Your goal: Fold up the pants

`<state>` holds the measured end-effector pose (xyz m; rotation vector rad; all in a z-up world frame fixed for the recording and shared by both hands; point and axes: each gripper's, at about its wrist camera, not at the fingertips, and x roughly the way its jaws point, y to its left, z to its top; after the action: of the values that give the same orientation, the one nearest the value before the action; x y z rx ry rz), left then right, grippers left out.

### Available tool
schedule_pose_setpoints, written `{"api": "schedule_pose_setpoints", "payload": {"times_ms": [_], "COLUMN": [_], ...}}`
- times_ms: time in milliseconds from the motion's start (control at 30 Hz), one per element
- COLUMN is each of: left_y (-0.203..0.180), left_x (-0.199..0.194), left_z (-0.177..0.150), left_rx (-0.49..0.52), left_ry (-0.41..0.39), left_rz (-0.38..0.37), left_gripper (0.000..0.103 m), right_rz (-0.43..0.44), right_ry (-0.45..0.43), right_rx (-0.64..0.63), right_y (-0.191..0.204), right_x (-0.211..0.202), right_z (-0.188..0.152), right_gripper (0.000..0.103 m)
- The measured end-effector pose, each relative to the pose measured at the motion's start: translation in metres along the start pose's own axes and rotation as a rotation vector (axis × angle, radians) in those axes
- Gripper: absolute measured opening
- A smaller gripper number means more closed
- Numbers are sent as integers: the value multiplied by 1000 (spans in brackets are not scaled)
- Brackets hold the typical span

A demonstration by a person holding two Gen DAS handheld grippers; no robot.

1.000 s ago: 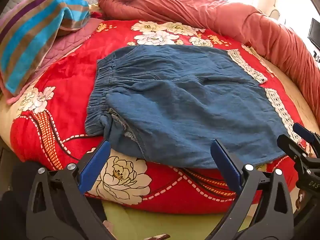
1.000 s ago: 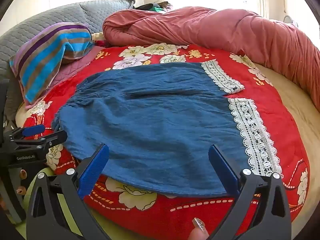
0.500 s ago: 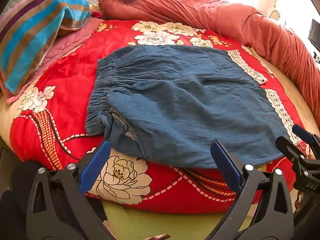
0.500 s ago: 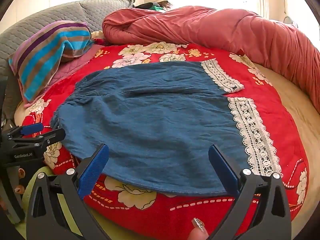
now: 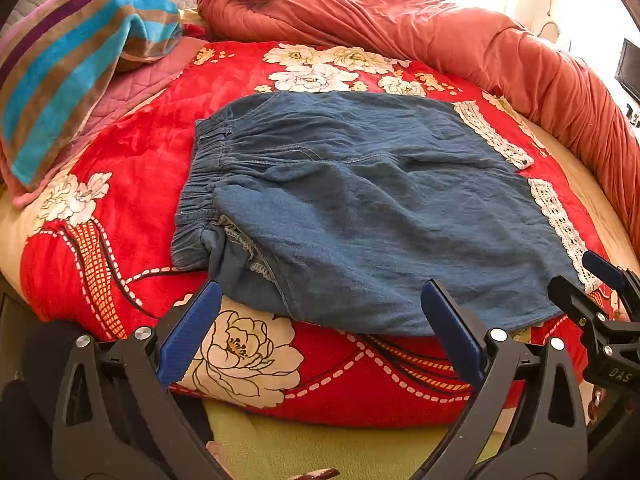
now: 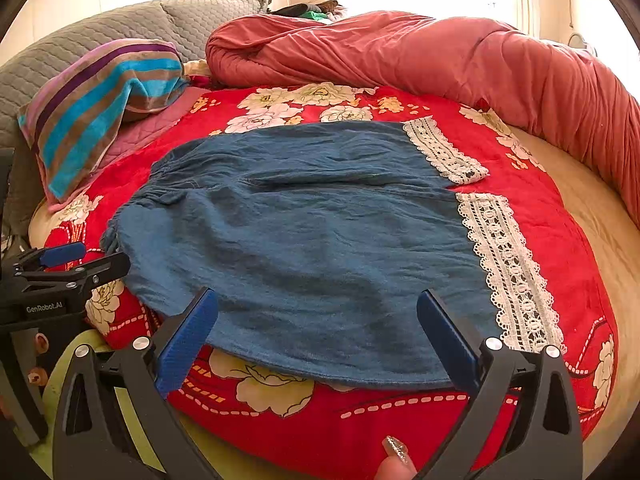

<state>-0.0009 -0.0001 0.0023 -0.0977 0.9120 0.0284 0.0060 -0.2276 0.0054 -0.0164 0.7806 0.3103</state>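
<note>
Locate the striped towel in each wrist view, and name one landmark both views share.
Left wrist view: the striped towel sits upper left, beyond the blue pants' waistband.
Right wrist view: the towel sits on the left, above the left gripper.
Shared landmark: the rolled pink-red quilt along the far side of the bed.

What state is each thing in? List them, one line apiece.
pants: spread flat on the blanket, not yet folded, near waistband corner turned over.
lace cuffs: lying flat, both showing.
left gripper: open, empty, by the pants' near edge.
right gripper: open, empty, by the pants' near edge.
red floral blanket: spread under the pants.
striped towel: draped over a pillow.
pink quilt: bunched along the far side.
</note>
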Motion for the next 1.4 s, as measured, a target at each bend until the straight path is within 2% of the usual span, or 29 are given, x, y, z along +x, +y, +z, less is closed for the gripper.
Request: {"api": "schedule_pose_setpoints", "payload": {"times_ms": [1400], "left_y": [15], "left_x": [-7], "left_z": [8], "left_rx": [-1], "left_ry": [-11], "left_rz": [16], "left_gripper": [94], "right_rz": [3], "right_ry": [2], "right_rx": [-1], "right_y": [5], "right_x": [1], "right_z": [-1], "right_gripper": [99]}}
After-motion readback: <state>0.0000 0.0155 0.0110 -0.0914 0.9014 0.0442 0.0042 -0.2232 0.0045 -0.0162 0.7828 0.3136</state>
